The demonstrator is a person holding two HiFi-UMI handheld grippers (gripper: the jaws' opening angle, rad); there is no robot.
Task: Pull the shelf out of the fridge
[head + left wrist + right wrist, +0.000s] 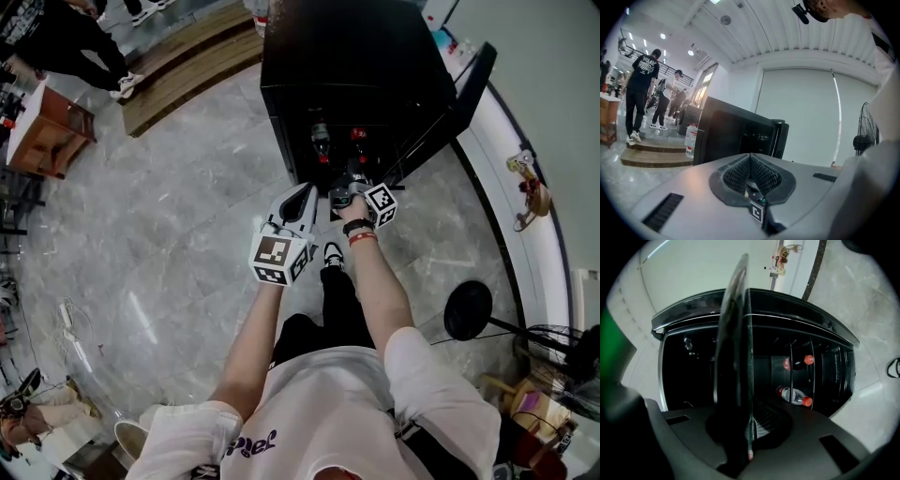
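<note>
The black fridge (356,66) stands open in front of me, its door (464,94) swung out to the right. My right gripper (352,187) is at the opening, shut on the front edge of the glass shelf (736,343). In the right gripper view the shelf runs edge-on from the jaws (749,427) up into the dark cabinet (684,362). Two red-capped bottles (797,363) (794,396) lie inside to its right. My left gripper (295,211) hangs back from the fridge, shut with nothing in it (751,161).
A standing fan (469,309) is on the floor to the right, by the white wall. Wooden steps (187,66) lie left of the fridge, with people (66,42) beyond them. A large water bottle (691,138) sits beside the fridge. The floor is grey marble (169,234).
</note>
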